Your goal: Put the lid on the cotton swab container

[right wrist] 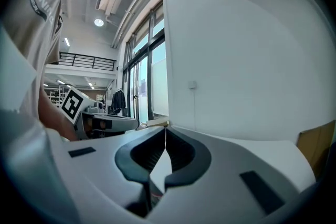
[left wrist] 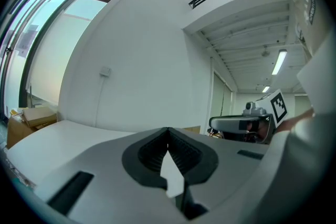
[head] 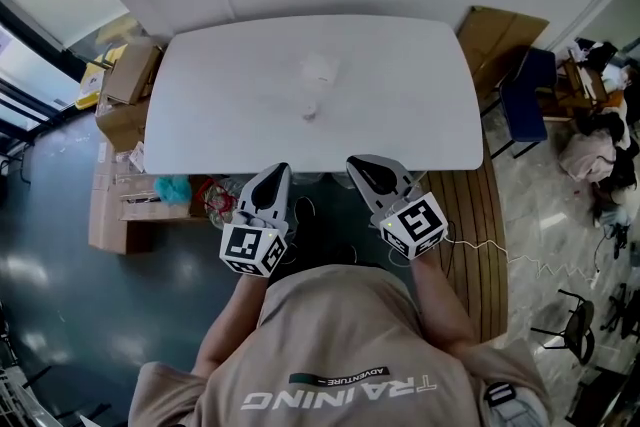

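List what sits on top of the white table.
A pale, translucent container and a small piece nearer the person. Too faint to tell its contents, or whether that piece is a lid.

The only readable print is on the person's beige shirt (head: 340,350), at the near edge of the head view, where large white letters spell TRAINING and a small dark strip beside them reads ADVENTURE, both upside down to that camera.

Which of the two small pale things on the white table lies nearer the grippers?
The smaller piece, which lies closer to the near edge of the table. The larger translucent container stands just beyond it, toward the table's middle.
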Tool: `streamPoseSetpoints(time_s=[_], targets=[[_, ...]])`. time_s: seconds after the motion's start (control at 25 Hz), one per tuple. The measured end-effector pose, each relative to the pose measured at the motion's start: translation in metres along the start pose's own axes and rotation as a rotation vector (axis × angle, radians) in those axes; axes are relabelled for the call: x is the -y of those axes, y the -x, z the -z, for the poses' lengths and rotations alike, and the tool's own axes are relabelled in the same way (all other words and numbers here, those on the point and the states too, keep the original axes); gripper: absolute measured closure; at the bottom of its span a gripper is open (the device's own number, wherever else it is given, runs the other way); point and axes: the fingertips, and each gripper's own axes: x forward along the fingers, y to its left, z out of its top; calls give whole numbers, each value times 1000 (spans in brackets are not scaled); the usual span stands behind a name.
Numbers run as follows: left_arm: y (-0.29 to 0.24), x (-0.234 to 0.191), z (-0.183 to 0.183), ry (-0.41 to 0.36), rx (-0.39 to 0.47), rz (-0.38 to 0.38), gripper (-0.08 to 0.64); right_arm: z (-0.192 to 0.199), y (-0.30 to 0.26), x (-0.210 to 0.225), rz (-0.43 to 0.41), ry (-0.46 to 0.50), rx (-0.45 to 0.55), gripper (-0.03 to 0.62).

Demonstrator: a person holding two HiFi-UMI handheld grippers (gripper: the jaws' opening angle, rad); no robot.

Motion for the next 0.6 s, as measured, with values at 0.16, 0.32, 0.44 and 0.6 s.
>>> streamPoseSetpoints(time_s=[0.16, 0.32, 0.44, 0.6], targets=[[-32, -19, -4, 9, -1, 38, 547, -6, -24, 21, 20, 7, -9, 574], [-62, -37, -16, -2, 9, 79, 546, -17, -49, 45, 46, 22, -14, 574], [-80, -53, -19, -1, 6, 102, 546, -23, -70, 59, 64, 35, -20, 574], [-102, -72, -18, 13, -11, 135, 547, -25, -98, 73, 76, 46, -40, 574]])
